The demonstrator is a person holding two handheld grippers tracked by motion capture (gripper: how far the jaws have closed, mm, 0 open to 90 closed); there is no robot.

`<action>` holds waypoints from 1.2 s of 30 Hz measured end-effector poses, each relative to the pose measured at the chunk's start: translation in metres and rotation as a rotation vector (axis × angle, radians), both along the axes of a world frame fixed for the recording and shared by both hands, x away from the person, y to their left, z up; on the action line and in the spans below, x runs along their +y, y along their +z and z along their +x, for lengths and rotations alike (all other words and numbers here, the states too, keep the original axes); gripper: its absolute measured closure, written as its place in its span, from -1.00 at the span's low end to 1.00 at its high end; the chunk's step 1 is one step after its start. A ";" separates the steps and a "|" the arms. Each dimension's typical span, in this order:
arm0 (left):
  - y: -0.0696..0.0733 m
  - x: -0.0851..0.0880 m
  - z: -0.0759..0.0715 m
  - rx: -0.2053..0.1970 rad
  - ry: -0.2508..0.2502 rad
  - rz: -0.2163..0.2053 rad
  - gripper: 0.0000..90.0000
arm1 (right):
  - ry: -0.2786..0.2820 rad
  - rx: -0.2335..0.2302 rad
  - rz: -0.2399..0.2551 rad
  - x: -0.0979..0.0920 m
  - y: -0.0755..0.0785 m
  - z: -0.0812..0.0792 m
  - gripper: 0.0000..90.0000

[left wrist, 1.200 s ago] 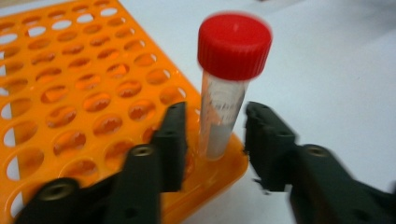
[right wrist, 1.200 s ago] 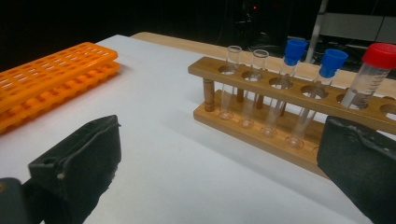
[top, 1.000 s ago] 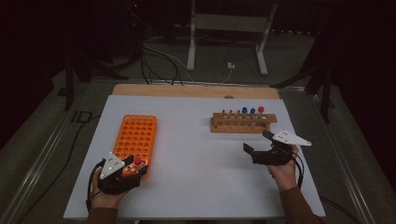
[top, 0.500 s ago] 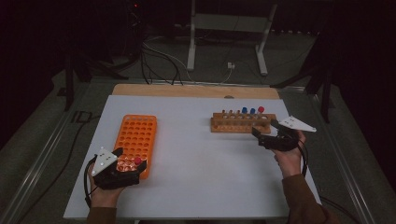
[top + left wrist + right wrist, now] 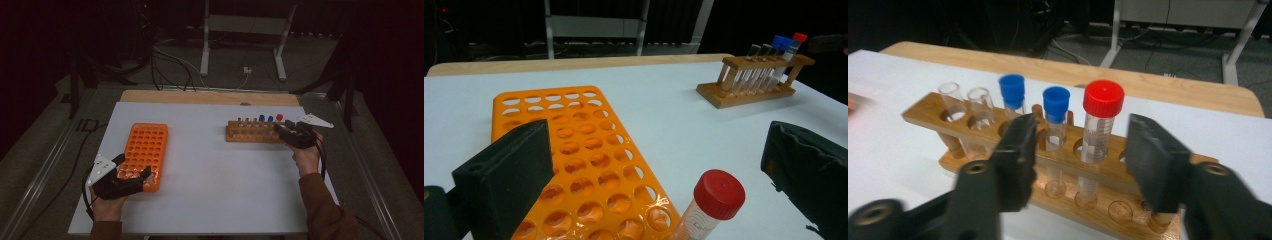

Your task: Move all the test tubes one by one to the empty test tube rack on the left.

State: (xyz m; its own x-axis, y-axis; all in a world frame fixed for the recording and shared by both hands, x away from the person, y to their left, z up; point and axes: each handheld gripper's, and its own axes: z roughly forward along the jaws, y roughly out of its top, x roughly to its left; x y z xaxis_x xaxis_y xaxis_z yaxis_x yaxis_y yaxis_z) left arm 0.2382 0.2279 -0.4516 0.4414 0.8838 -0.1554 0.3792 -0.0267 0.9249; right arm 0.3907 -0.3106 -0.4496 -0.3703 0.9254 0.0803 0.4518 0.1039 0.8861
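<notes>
Two grippers work at opposite ends of the white table point(image 5: 215, 165), and the pictures suggest tubes being moved from the wooden rack point(image 5: 252, 132) to the orange rack point(image 5: 145, 152). Nearest, the left gripper point(image 5: 134, 170) rests at the near end of the orange rack with its jaws wide apart. In the left gripper view a red-capped tube point(image 5: 711, 202) stands in a near-corner well between those jaws, touched by neither, so I judge it has been set down and let go. The wide stance probably gives the cap room as the hand backs off.

Farther off, at the right end of the wooden rack, the right gripper point(image 5: 1080, 160) has just been closing its jaws. In its own view they straddle a second red-capped tube point(image 5: 1098, 135) and a blue-capped tube point(image 5: 1055, 122) beside it. A gap shows on both sides, so nothing is clamped yet. The gripper comes in level with the tube bodies, below the caps, likely so the pads meet straight plastic rather than a rounded lid. Beyond stand another blue-capped tube point(image 5: 1012, 95) and two uncapped tubes point(image 5: 965, 107).

The lower part of the near tube is cut off by the frame, so how deep it sits cannot be told. In the high view the right gripper covers the end of the wooden rack. Whether the closing jaws will catch the blue-capped neighbour too is hard to judge.
</notes>
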 end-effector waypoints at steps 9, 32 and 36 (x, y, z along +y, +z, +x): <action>-0.004 -0.002 0.002 0.020 0.005 0.005 -0.98 | -0.058 0.035 -0.035 0.005 -0.014 0.019 0.38; -0.003 -0.005 0.002 0.016 0.005 0.018 -0.98 | -0.054 -0.052 -0.018 0.004 -0.006 0.015 0.66; 0.000 -0.007 0.002 0.007 -0.002 0.025 -0.98 | -0.051 -0.071 -0.015 0.002 0.004 0.012 0.66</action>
State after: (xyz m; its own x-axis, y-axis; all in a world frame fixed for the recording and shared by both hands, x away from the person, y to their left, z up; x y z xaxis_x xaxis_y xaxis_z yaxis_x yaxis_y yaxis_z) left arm 0.2402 0.2211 -0.4519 0.4418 0.8867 -0.1365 0.3854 -0.0502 0.9214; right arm 0.4025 -0.3083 -0.4454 -0.3266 0.9443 0.0415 0.3929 0.0957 0.9146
